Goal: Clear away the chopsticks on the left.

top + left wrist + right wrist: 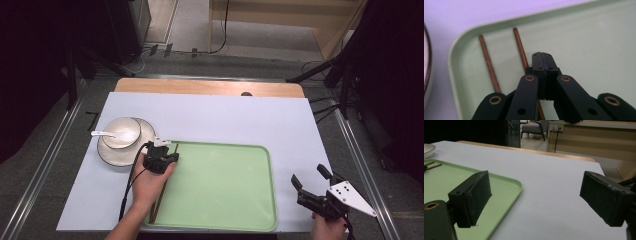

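Observation:
A light green tray (pixel 220 185) lies on the white table. Two brown chopsticks (pixel 161 197) rest side by side along its left edge. In the left gripper view, one chopstick (pixel 489 63) lies near the tray's rim (pixel 456 45), and the other (pixel 521 48) runs under my jaws. My left gripper (pixel 171 154) hovers over the far end of the chopsticks; its jaws (pixel 542 56) are pressed together with nothing seen between them. My right gripper (pixel 308 175) is open above the bare table just right of the tray, its pads (pixel 471 197) wide apart.
A white bowl (pixel 125 134) with a white spoon (pixel 102 133) sits on a dark-rimmed plate (pixel 112 155) left of the tray's far corner. The tray's right rim (pixel 506 187) lies close to my right gripper. The table's wooden far edge (pixel 210 87) shows beyond the white sheet.

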`<action>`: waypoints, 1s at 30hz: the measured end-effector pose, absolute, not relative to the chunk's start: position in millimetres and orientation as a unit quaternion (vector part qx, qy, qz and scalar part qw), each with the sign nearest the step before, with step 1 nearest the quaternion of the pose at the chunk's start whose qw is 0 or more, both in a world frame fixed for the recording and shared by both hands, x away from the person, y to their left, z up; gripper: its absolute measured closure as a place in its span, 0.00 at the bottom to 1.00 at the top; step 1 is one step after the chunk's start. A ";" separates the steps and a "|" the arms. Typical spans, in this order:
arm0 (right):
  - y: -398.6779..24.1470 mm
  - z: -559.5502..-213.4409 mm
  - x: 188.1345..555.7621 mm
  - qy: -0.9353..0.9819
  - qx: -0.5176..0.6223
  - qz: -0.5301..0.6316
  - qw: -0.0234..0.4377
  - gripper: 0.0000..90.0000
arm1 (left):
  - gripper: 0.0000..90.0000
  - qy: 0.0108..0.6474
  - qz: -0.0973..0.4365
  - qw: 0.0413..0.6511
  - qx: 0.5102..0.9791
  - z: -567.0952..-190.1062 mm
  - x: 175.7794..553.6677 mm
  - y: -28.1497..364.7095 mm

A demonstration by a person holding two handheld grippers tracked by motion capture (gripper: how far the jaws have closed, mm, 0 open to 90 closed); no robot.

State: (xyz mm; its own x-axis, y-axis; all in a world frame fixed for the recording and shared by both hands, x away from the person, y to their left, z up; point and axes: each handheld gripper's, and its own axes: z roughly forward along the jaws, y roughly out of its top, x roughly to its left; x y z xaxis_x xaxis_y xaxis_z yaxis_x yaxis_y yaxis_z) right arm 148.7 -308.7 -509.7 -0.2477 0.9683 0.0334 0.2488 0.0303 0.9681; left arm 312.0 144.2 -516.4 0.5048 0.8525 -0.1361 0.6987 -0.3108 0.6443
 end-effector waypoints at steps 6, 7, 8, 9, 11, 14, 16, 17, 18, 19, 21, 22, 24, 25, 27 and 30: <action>-307.5 -510.0 149.3 0.620 0.492 0.491 0.364 0.11 | 1.00 0.497 0.119 0.336 0.791 -516.9 312.3 152.6; -307.5 -510.0 149.3 0.620 0.492 0.491 0.364 0.11 | 1.00 0.497 0.119 0.336 0.791 -516.9 312.3 152.6; -307.3 -510.1 149.3 0.619 0.493 0.491 0.363 0.11 | 1.00 0.497 0.121 0.336 0.791 -516.7 312.2 154.5; -307.3 -510.2 149.4 0.619 0.493 0.491 0.363 0.11 | 1.00 0.496 0.122 0.338 0.790 -516.6 311.8 155.2; -307.3 -510.2 149.4 0.619 0.494 0.491 0.363 0.11 | 0.96 0.495 0.121 0.343 0.789 -515.4 310.4 156.0; -308.4 -510.1 148.9 0.618 0.494 0.491 0.365 0.11 | 0.99 0.481 0.135 0.352 0.792 -507.6 297.9 162.6; -309.1 -510.0 148.4 0.617 0.493 0.491 0.366 0.11 | 1.00 0.476 0.138 0.351 0.795 -507.2 292.5 165.7; -309.1 -510.0 148.4 0.617 0.493 0.491 0.366 0.11 | 1.00 0.474 0.139 0.349 0.796 -507.4 289.0 167.5; -309.8 -510.1 148.2 0.617 0.494 0.491 0.366 0.11 | 1.00 0.471 0.139 0.346 0.800 -508.6 283.4 170.4; -309.8 -510.1 148.2 0.617 0.494 0.491 0.366 0.11 | 1.00 0.470 0.138 0.345 0.801 -509.4 280.1 172.2; -309.9 -510.1 148.2 0.616 0.495 0.492 0.366 0.11 | 1.00 0.469 0.138 0.343 0.802 -512.4 271.7 176.3; -309.6 -510.1 148.3 0.615 0.496 0.492 0.365 0.11 | 1.00 0.469 0.138 0.347 0.801 -513.6 266.5 178.8; -308.4 -509.6 148.4 0.616 0.494 0.492 0.366 0.11 | 1.00 0.470 0.134 0.348 0.800 -513.7 258.2 183.2; -308.4 -509.6 148.4 0.616 0.494 0.492 0.366 0.11 | 1.00 0.470 0.134 0.348 0.800 -513.7 258.2 183.2; -307.5 -509.2 148.2 0.617 0.494 0.492 0.365 0.11 | 1.00 0.469 0.130 0.351 0.800 -513.9 252.5 184.3; -306.5 -509.1 148.2 0.616 0.495 0.492 0.366 0.11 | 1.00 0.468 0.118 0.356 0.800 -514.0 242.0 186.5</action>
